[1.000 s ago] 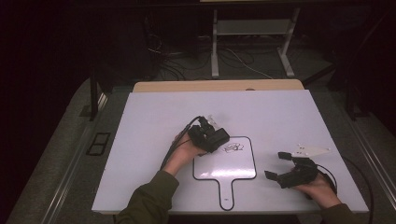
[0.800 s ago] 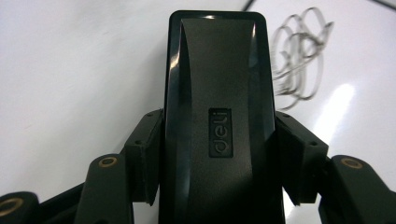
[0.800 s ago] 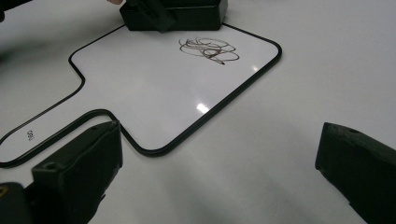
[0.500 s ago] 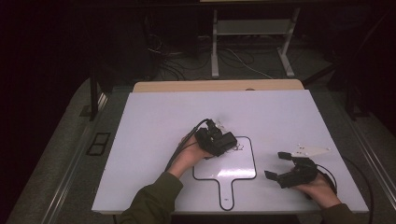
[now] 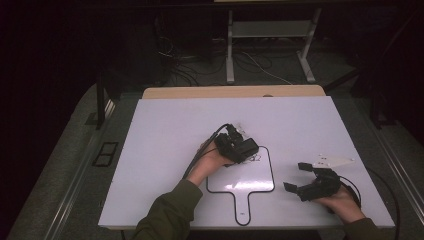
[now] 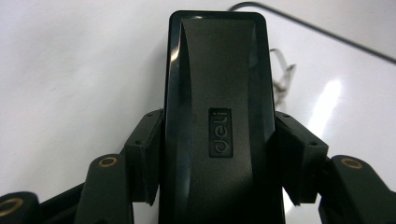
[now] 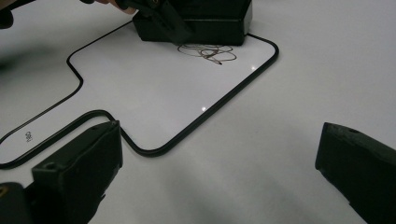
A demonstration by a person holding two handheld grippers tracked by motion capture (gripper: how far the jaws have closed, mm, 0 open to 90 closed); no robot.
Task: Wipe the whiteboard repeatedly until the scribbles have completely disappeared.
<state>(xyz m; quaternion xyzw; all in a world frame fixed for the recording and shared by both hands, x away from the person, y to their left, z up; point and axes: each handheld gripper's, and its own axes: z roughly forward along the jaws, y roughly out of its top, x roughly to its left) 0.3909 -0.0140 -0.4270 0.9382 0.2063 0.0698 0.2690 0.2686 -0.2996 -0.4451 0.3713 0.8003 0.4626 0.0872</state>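
Your left gripper (image 6: 215,196) is clenched on the black plastic whiteboard eraser (image 6: 217,116), sitting at the far edge of the small handled whiteboard (image 5: 240,180). Sweep it flat across the scribble (image 7: 208,51). Your right gripper (image 7: 219,177) rests released, near right.

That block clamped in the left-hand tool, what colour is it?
The eraser block is black, glossy at its edges; the left gripper view shows it best.
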